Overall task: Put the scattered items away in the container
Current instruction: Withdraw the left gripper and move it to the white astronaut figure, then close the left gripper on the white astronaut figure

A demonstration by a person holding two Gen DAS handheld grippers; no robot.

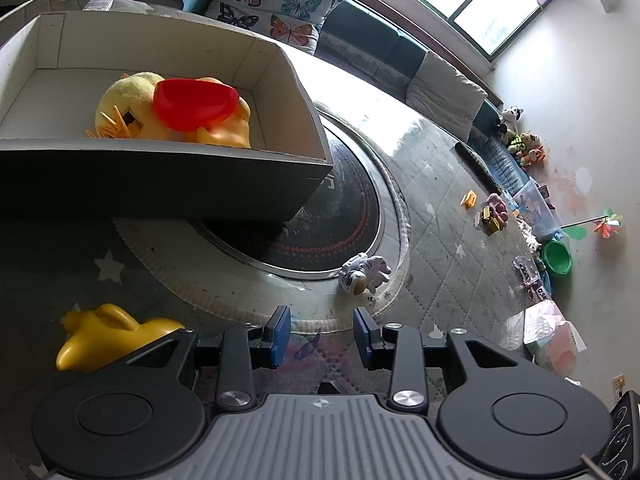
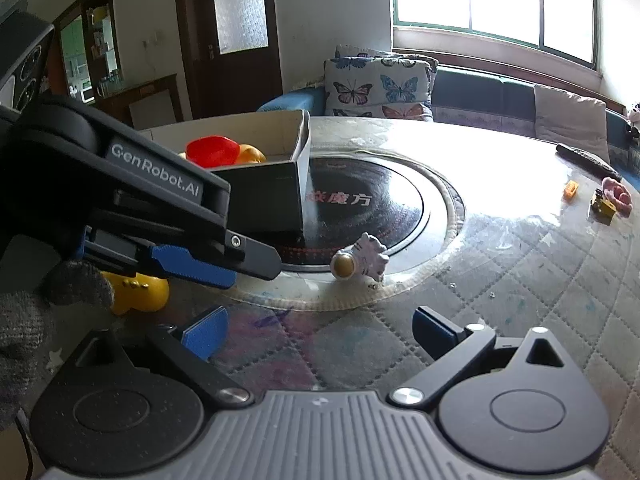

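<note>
Large window [image 2: 492, 0] on the far wall, strong daylight, glare on the bench [image 2: 500, 168]. Bench covered with quilted cloth under clear sheet. Sofa [image 2: 480, 96] below the window carries a butterfly-print cushion [image 2: 376, 88] and a pale cushion [image 2: 568, 112]. Dark wooden door [image 2: 228, 36] with frosted pane, left. Walls off-white.

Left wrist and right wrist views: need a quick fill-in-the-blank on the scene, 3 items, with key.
1. The bowl lying on the plush toy inside the box is ____ in colour.
2. Both grippers, the left gripper and the right gripper, hold ____.
3. The cushion behind the table is printed with ____.

Missing words: red; nothing; butterflies
</note>
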